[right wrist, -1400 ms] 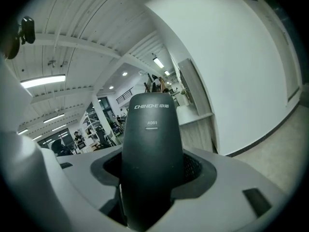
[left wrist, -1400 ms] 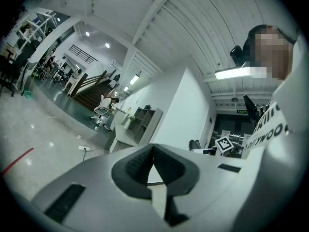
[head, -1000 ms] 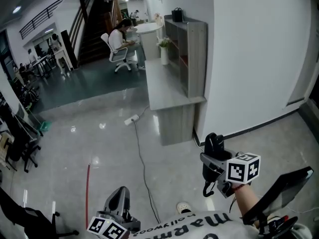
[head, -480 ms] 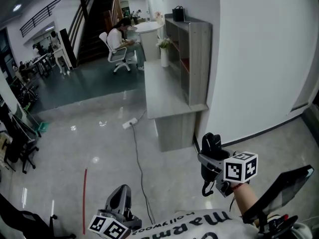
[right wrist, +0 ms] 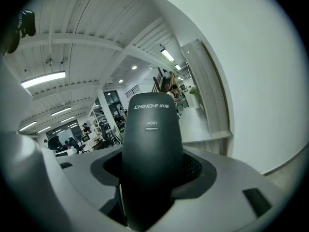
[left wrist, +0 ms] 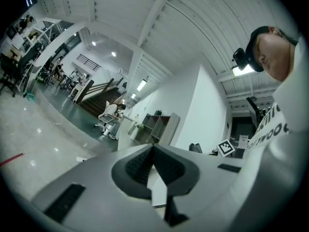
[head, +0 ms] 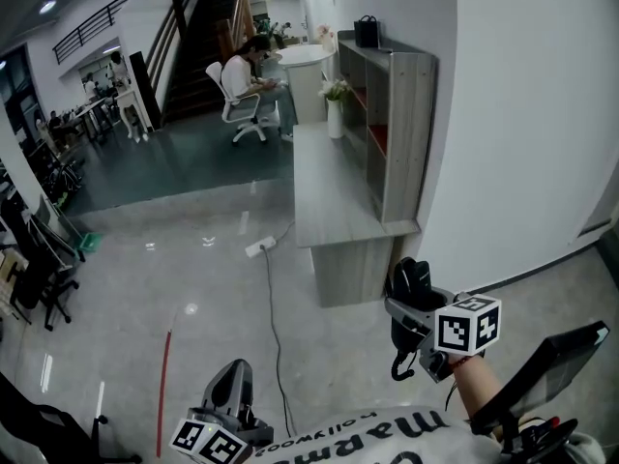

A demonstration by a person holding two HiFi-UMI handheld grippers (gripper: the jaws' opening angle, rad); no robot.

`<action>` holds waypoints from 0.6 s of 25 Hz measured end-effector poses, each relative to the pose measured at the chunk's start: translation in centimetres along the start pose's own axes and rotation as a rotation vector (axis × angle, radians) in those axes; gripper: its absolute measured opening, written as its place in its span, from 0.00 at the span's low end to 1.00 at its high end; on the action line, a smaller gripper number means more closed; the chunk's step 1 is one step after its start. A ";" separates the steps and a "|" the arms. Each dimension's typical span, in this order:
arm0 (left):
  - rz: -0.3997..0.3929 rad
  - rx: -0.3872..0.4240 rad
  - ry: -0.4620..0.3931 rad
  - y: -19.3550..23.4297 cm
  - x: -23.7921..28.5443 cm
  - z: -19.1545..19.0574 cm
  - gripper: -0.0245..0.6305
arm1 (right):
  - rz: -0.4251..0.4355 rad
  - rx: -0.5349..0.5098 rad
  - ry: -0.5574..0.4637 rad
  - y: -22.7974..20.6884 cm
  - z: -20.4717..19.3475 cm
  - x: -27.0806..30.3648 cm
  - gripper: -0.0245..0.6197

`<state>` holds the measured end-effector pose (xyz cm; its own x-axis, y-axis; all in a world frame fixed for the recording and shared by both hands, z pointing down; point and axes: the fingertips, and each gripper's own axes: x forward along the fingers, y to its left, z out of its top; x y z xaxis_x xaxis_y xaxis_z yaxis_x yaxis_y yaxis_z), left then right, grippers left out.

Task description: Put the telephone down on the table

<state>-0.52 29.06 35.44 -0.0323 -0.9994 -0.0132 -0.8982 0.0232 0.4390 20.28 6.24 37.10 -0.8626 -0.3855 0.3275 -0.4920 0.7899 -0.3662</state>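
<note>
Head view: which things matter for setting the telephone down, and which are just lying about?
For the job: telephone; right gripper, holding it; table.
Lying about: vase; bag; shelf; power strip.

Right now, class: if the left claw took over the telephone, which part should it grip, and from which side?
Probably the rounded upper end of the telephone, coming from above: it stands upright, and that end sticks out bare above the right claw, which clamps its lower part.
</note>
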 end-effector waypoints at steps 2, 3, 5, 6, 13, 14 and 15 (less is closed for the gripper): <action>0.011 -0.001 -0.012 0.4 0.4 0.4 0.05 | 0.004 0.000 0.005 -0.3 0.4 0.7 0.47; 0.017 -0.002 -0.014 0.6 0.5 0.5 0.05 | 0.006 0.002 0.008 -0.5 0.5 1.2 0.47; 0.028 -0.002 -0.004 0.9 0.9 0.5 0.05 | 0.007 0.010 0.013 -1.1 0.6 2.1 0.47; 0.033 0.000 0.006 1.2 1.1 0.4 0.05 | 0.007 0.017 0.013 -1.4 0.6 2.6 0.47; 0.030 -0.011 0.047 3.7 5.1 -0.2 0.05 | 0.001 0.052 0.029 -3.5 0.7 5.8 0.47; 0.017 -0.011 0.055 3.9 5.8 -0.1 0.05 | -0.008 0.057 0.030 -3.8 0.7 6.0 0.47; 0.002 -0.012 0.062 4.2 6.6 0.0 0.05 | -0.019 0.060 0.029 -4.1 0.8 6.3 0.47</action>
<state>-4.50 22.56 37.22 -0.0064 -0.9990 0.0436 -0.8929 0.0254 0.4496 16.78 0.23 39.91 -0.8496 -0.3854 0.3599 -0.5153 0.7520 -0.4111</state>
